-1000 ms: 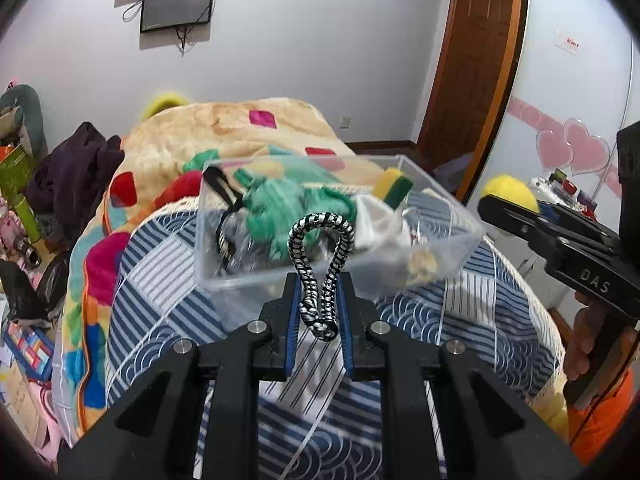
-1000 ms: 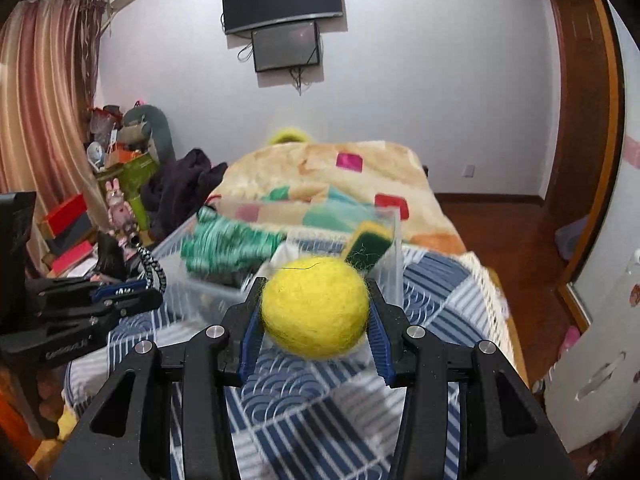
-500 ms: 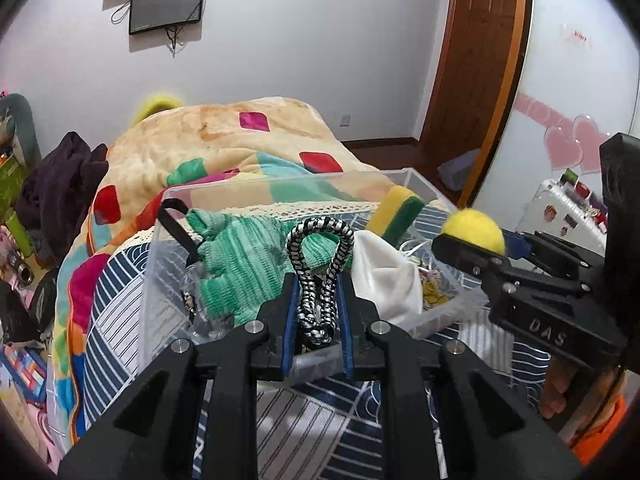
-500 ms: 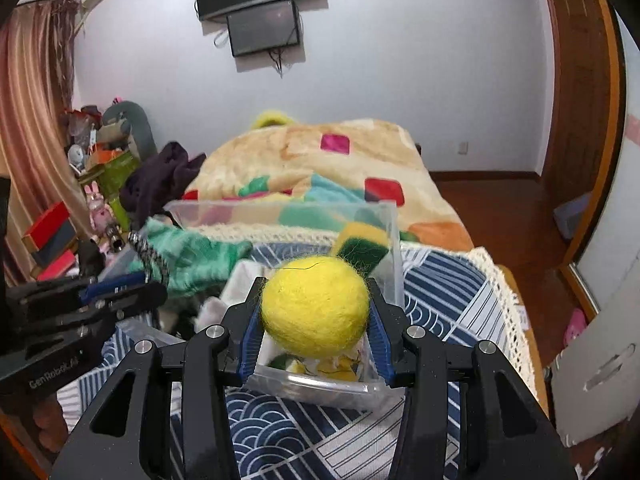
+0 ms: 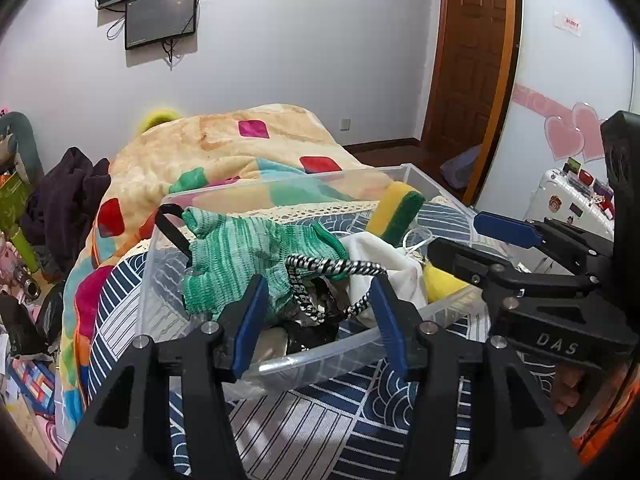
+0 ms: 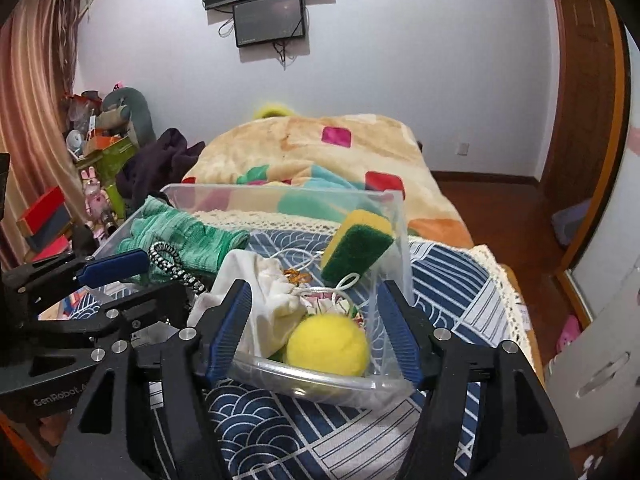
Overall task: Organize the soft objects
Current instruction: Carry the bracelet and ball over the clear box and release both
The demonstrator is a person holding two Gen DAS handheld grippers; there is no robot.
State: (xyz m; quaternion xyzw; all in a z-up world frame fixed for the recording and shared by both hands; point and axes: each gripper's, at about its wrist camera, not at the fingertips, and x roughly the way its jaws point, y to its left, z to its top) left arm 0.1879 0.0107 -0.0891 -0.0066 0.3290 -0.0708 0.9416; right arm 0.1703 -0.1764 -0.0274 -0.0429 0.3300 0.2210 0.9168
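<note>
Hovering over the clear plastic bin (image 5: 320, 354) on the bed, both tools stand wide apart and hold nothing. The left tool (image 5: 318, 294) has its blue pads spread at the near rim, and the black-and-white braided cord (image 5: 332, 268) lies draped across the pile between them, one end trailing down toward 6 o'clock into the dark stuff at the bottom; whether it touches the right pad I cannot tell. Just at 10 o'clock from that cord sits the green knitted glove (image 5: 248, 256), bunched against the bin's left wall, and at 2 o'clock the white cloth (image 5: 384, 256) spills toward the middle. Over in the right wrist view, the right tool (image 6: 316, 328) is spread just as wide, and the yellow felt ball (image 6: 328, 346) rests inside the bin (image 6: 320, 386) at its near corner, free of both pads, nestled against the white cloth (image 6: 260, 296). At 12 o'clock from the ball the yellow-and-green sponge (image 6: 358, 246) leans tilted against the right wall. The bin stands on the blue patterned bedspread (image 6: 448, 280), with the patchwork blanket (image 6: 320, 156) heaped beyond it at 12 o'clock. The left tool (image 6: 112, 270) shows at 9 o'clock, over the green glove (image 6: 180, 240).
</note>
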